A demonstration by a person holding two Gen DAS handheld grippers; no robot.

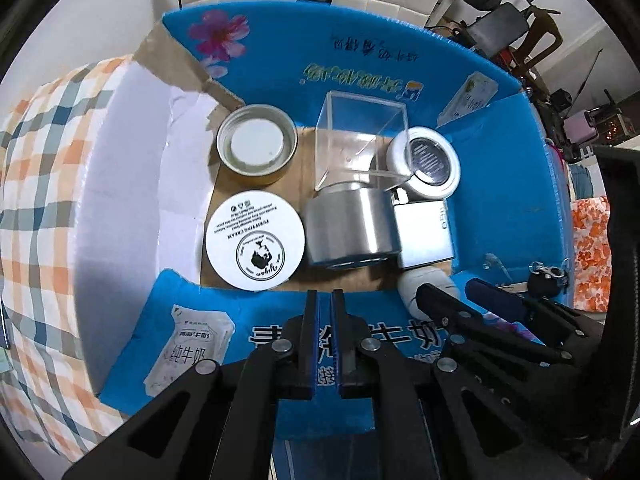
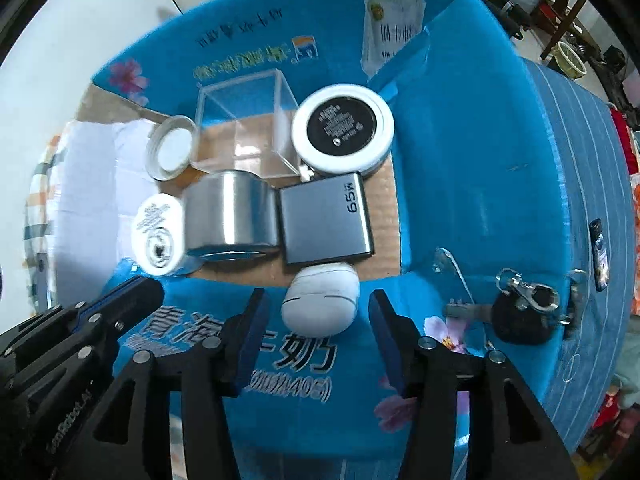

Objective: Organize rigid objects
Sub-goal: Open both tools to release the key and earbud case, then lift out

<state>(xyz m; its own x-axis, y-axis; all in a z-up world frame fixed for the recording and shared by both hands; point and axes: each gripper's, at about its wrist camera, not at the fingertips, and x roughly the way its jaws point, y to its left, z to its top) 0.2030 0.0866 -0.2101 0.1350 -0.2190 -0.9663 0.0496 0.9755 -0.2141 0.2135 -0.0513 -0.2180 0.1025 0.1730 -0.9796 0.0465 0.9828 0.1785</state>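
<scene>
An open blue cardboard box point(image 1: 360, 76) holds rigid objects: a metal lid point(image 1: 257, 145), a clear acrylic cube point(image 1: 362, 140), a white jar with a black top point(image 1: 430, 160), a white cream tin point(image 1: 255, 240), a silver tape roll point(image 1: 352, 228) and a grey 65W charger point(image 1: 424, 234). A white earbuds case point(image 2: 320, 300) lies at the box's near edge, just ahead of my open, empty right gripper point(image 2: 316, 312). My left gripper point(image 1: 325, 320) is shut and empty over the near flap point(image 1: 224, 312). The right gripper's fingers point(image 1: 452, 308) show in the left wrist view.
A black key fob with a metal clasp point(image 2: 524, 308) and a clear plastic piece point(image 2: 452, 268) lie on the blue right flap point(image 2: 500, 200). A checked cloth point(image 1: 44, 208) lies to the left of the box. Chairs and gym gear stand behind.
</scene>
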